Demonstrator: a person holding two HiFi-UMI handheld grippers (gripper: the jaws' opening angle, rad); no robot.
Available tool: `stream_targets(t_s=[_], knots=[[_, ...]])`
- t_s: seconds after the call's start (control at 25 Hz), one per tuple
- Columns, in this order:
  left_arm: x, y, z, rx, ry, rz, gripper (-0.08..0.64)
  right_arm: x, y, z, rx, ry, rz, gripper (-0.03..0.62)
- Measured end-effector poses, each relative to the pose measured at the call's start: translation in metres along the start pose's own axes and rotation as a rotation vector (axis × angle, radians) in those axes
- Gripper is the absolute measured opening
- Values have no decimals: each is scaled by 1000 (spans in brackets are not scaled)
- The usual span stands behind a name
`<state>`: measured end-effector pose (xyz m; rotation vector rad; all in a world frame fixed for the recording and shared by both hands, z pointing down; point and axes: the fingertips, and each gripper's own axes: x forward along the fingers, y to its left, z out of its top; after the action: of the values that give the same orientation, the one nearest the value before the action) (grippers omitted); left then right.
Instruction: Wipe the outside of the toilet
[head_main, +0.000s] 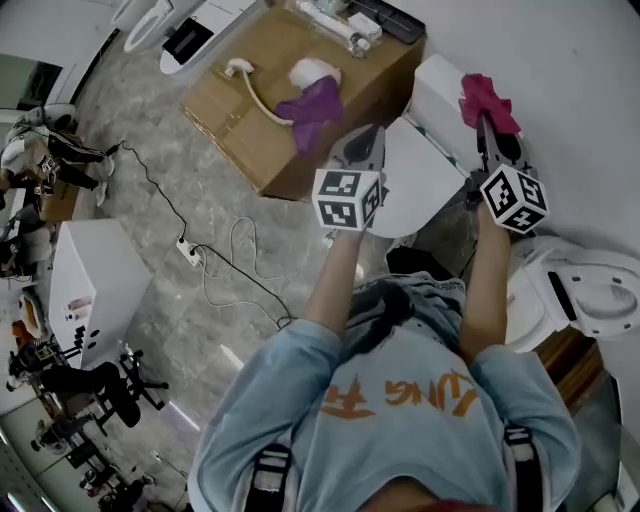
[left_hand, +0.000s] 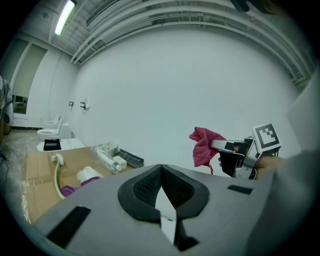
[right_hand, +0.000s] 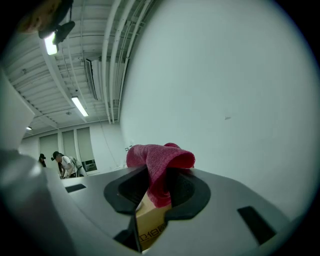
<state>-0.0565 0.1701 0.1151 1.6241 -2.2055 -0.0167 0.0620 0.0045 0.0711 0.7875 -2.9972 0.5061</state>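
Your right hand-held gripper (head_main: 484, 122) is clamped on a red cloth (head_main: 485, 98) at the tank of the toilet (head_main: 420, 185). A tan tag (right_hand: 150, 222) between its jaws partly reads "18". Your left hand-held gripper (head_main: 366, 140), jaws together, hovers beside it over the lid.

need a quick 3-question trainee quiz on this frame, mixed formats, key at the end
1. True or false: the left gripper is shut with nothing between its jaws.
2. Where is the pink cloth?
A. in the left gripper
B. in the right gripper
C. in neither gripper
3. Fill in: the purple cloth lies on top of the ______.

Key
1. True.
2. B. The jaws are clamped on it.
3. cardboard box.
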Motion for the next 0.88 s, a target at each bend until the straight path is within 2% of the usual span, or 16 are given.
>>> stream_targets(t_s=[0.16,0.28,0.48,0.72,0.8,0.88], knots=[[39,-15,11,2,16,-67,25,23,-23,11,-51,-23,-4,120],[57,-24,12,35,27,-86,25,29,-47,10,-15,-28,-30,120],[75,-11,15,25,40,-49,25,33,-85,-7,56,0,-81,120],[89,0,-3,25,107,-53,25,42,-100,-30,103,28,-119,120],[98,-1,-5,32,116,-80,25,46,-102,-33,86,43,-128,120],[109,-6,-2,28,114,-115,25,47,-104,-31,27,61,-143,120]])
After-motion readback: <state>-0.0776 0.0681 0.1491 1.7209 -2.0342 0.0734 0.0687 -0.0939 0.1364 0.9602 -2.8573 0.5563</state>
